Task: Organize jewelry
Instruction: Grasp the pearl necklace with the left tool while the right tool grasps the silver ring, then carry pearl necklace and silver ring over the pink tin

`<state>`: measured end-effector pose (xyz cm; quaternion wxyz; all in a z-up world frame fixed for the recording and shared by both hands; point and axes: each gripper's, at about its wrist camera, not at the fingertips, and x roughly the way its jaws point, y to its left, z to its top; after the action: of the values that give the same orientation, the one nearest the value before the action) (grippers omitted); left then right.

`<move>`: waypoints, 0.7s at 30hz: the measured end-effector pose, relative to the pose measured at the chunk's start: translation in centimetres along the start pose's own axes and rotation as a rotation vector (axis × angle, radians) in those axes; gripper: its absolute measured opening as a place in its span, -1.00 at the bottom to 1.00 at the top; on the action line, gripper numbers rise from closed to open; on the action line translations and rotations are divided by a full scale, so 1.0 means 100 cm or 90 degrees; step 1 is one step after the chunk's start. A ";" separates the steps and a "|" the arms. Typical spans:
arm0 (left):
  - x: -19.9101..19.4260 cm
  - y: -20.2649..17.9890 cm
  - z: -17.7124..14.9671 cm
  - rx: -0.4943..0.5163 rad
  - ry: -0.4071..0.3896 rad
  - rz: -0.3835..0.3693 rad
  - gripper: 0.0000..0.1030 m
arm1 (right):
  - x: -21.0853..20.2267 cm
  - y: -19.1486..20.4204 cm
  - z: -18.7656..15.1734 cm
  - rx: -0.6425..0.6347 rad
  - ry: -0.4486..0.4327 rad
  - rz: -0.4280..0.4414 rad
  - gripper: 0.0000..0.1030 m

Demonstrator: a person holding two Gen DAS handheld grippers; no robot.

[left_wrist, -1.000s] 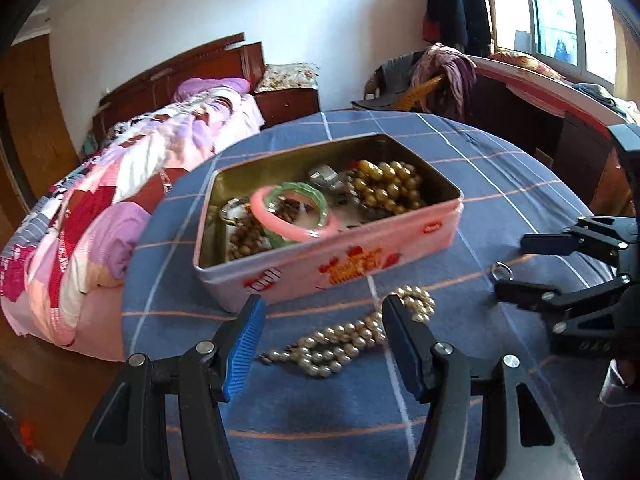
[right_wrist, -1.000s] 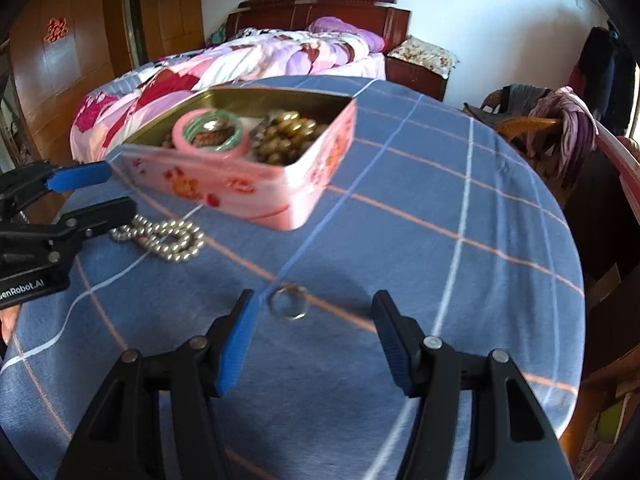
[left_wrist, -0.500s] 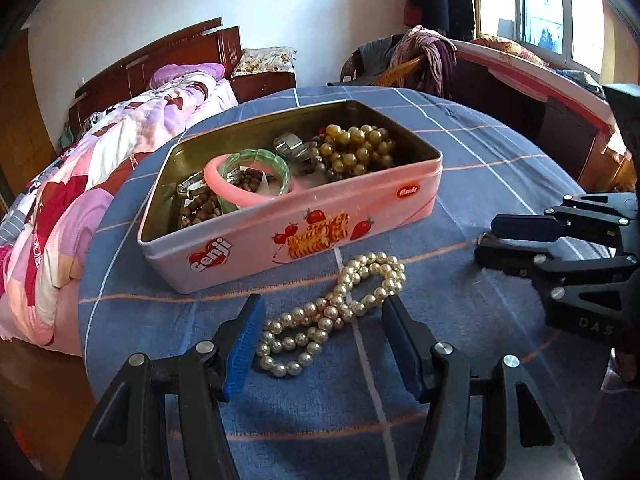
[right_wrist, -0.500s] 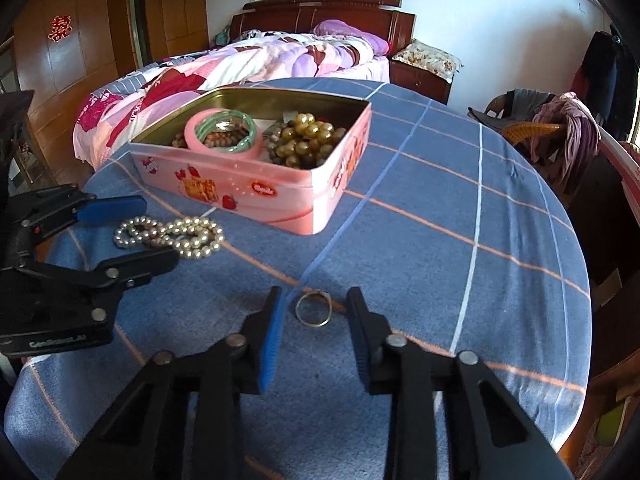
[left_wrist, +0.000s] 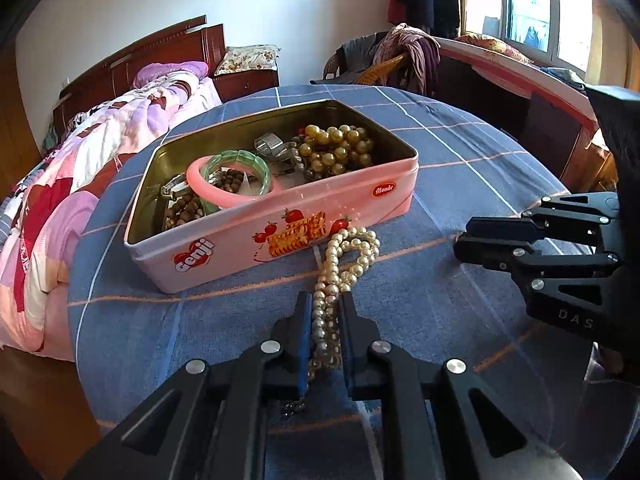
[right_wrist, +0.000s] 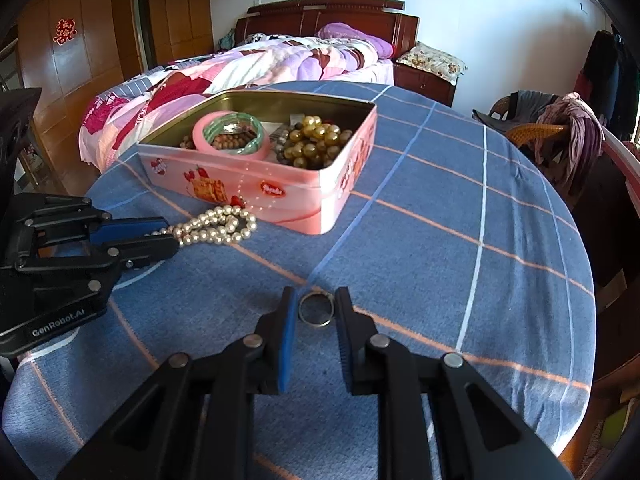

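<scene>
Grippers both narrowed since half-second back: left gripper (left_wrist: pixel 324 312) pinches pearls (left_wrist: pixel 348 256); right gripper (right_wrist: pixel 316 312) brackets ring (right_wrist: pixel 316 310), contact unclear. Tin (left_wrist: pixel 280 216) next.

My left gripper (left_wrist: pixel 325 312) and right gripper (right_wrist: pixel 316 312) are black angular frames with blue finger pads, silver screws, white "GenRobot.AI" lettering.

My left gripper (left_wrist: pixel 324 300), earlier wide open before the tin (left_wrist: pixel 280 216), has closed on the pearls (left_wrist: pixel 340 264); my right gripper (right_wrist: pixel 316 300) has narrowed around the ring (right_wrist: pixel 316 310).
</scene>
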<state>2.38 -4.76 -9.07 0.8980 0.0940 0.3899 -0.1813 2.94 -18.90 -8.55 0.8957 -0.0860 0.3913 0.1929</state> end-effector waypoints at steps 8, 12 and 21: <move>-0.014 0.007 0.005 -0.020 -0.017 -0.014 -0.78 | -0.005 0.001 0.001 -0.005 -0.012 -0.004 -0.58; -0.023 0.010 0.008 -0.031 -0.031 -0.016 -0.78 | -0.007 0.002 0.002 -0.007 -0.015 -0.005 -0.58; -0.054 0.014 0.021 -0.036 -0.079 -0.015 -0.78 | -0.018 0.002 0.010 -0.010 -0.037 -0.005 -0.58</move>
<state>0.95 -2.74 -3.62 0.9205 0.0524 0.3396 -0.1860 2.37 -18.90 -6.58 0.9068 -0.0888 0.3632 0.1948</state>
